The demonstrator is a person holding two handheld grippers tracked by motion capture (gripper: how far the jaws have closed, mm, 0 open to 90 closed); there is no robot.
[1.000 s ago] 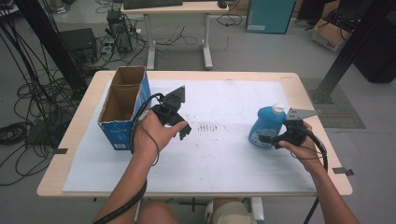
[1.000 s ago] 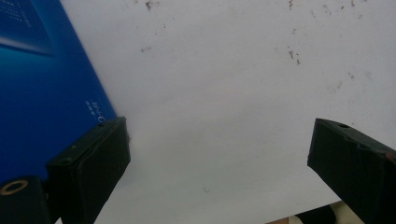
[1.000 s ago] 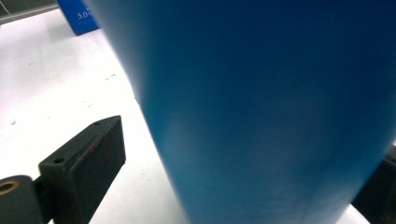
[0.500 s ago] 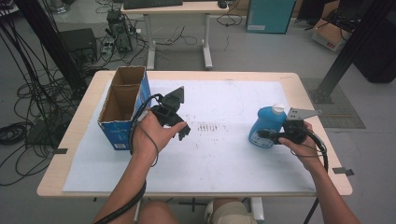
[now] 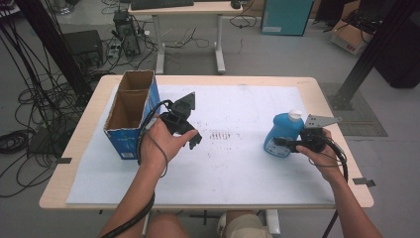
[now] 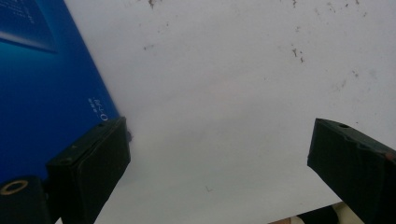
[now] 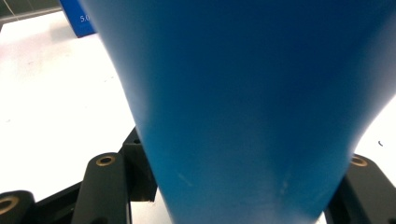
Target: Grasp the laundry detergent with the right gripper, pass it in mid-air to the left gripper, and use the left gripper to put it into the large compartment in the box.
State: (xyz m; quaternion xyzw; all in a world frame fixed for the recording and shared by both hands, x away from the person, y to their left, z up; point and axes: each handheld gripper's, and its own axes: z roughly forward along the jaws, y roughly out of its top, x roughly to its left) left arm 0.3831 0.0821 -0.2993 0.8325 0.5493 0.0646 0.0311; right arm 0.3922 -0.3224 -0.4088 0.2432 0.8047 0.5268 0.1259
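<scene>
Right gripper (image 5: 283, 143): reaching in from the right side of the table (image 5: 307, 84), jaws standing either side of the bottle (image 5: 282, 133) at its lower body. In the right gripper view, flanking the bottle (image 7: 252, 102) closely left and right, blue body sitting between the jaw links; pad contact hidden by the bottle, so a firm clamp cannot be confirmed.

Bottle: standing upright on the white sheet (image 5: 233, 168), right half of the table, white cap (image 5: 295, 115) on top, label facing the near side.

Left gripper (image 5: 193, 141): hovering over the sheet left of centre, just beside the box (image 5: 130, 126), pointing down and toward the middle of the table. In the left gripper view, jaws standing wide apart, holding nothing, bare sheet (image 6: 224, 93) showing between them; left jaw lying right next to the blue box wall (image 6: 42, 93), contact not determinable.

Box: standing open-topped at the left edge of the sheet, long side running away from the person, well apart from the bottle.

Grey smudges (image 5: 221, 135): marking the sheet between the two grippers.
</scene>
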